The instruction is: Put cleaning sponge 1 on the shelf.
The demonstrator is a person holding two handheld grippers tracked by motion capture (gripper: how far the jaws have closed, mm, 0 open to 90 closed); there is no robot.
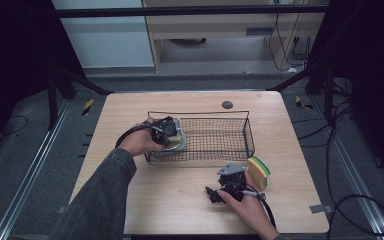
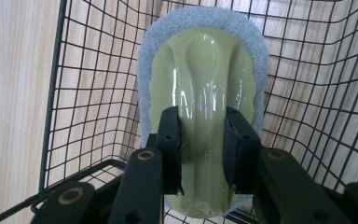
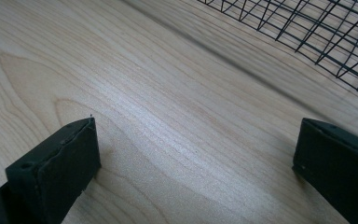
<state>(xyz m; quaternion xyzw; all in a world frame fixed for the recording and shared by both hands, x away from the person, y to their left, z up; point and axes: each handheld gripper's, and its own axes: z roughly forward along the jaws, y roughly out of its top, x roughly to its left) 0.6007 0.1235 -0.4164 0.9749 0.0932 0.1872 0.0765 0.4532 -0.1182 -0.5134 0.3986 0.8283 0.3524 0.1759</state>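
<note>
Scrubber: glossy pale-green ridged handle, grey fibrous pad; inside black wire basket
Left gripper: clenched on handle ridge
Right gripper: jaws wide, holding nothing, beside basket

I am working in what looks like a lab or recording studio set up for data capture, not a home. My tabletop is a small pale wood slab standing alone on grey carpet. Black curtains close off both sides, and black stand legs brace against the floor beside them. Metal rails run along the floor on either side of me, with yellow-and-black hazard tape stuck near the far corners. Loose cables snake over the carpet, and office-style cabinets stand behind.
</note>
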